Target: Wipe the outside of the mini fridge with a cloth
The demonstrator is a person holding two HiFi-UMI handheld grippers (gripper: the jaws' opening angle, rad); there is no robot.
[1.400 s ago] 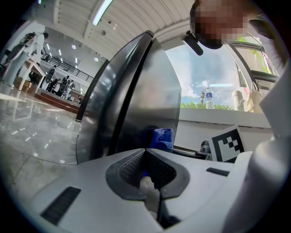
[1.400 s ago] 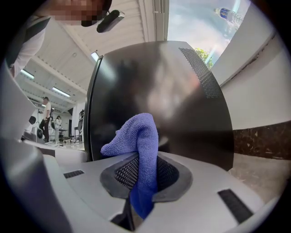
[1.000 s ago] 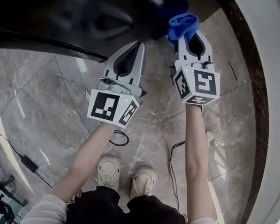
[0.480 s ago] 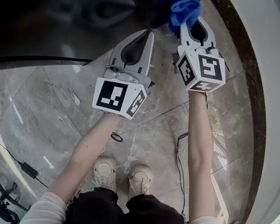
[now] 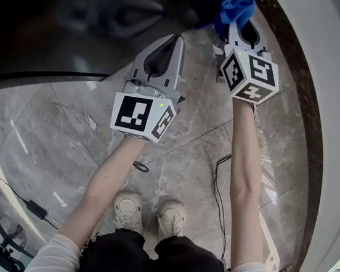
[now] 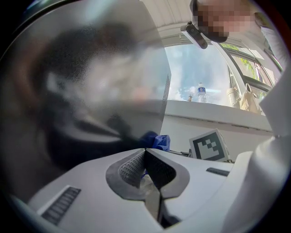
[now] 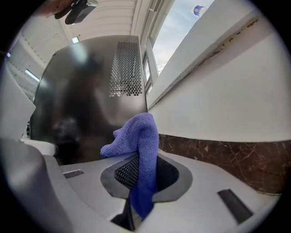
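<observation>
The right hand-held gripper (image 5: pixel 241 31) has pushed forward along the fridge (image 5: pixel 73 20), jaws clamped on the blue cloth (image 5: pixel 238 8), which sits at the fridge's side by the wall. The left hand-held gripper (image 5: pixel 169 48) is closed and empty. Wiping seems under way, with much apparently left.

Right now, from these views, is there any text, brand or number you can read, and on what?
No readable text anywhere.
Left gripper and right gripper: square marker patterns only, no letters.
Water bottle: label too small to read.
Mini fridge: no brand or label shows.
Cloth: plain blue, no tag.
</observation>
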